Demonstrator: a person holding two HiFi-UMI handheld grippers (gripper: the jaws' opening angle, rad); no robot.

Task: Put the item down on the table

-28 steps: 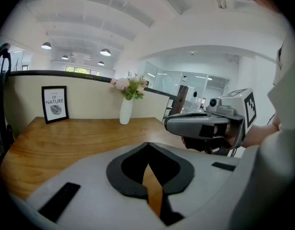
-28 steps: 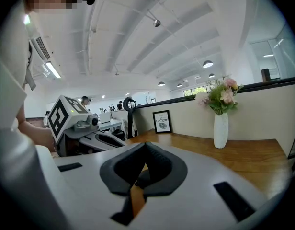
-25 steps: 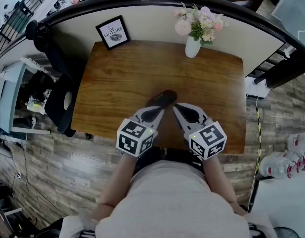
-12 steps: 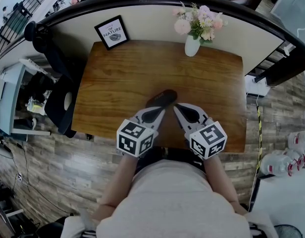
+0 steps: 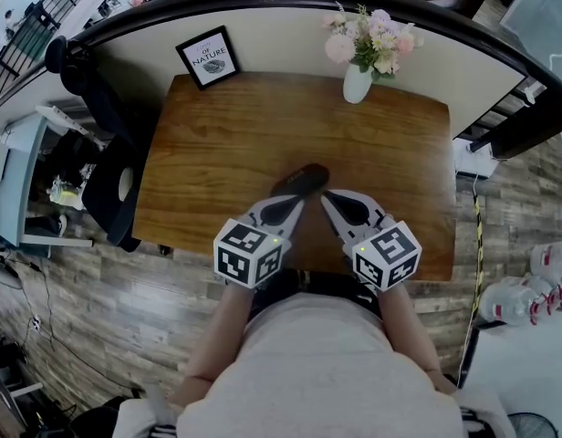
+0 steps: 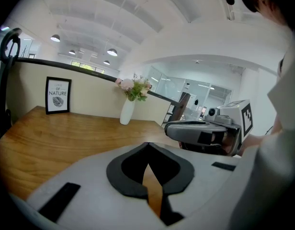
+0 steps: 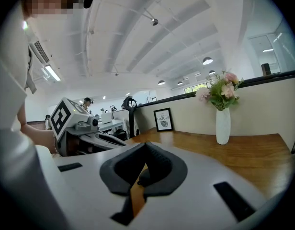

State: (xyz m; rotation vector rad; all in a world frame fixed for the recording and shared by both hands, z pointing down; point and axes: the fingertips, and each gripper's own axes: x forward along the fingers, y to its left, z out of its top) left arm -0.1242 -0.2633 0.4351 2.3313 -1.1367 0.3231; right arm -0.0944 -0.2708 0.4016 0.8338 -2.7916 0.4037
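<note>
Left gripper is clenched. In the left gripper view its jaws meet at the tips with nothing between them, and only the brown wood of the worktop shows through the slit below. My right gripper is clenched as well, its jaws also touching at the tips and holding nothing.

I hold both over the near edge of the worktop, side by side, each pointing away from me and angled in toward the other. Their tips are near each other but apart. The marker cube of the left one and the marker cube of the right one sit at the near ends, close to my body.

The dark oval item lies flat on the worktop just beyond the two tips, closer to the left one. I cannot tell whether it touches that tip. In the right gripper view the dark oval item shows as a rounded lump through the slit under the closed jaws.

At the far edge, well apart from the item, a white vase of pink flowers stands on the right. A framed picture stands on the left.
</note>
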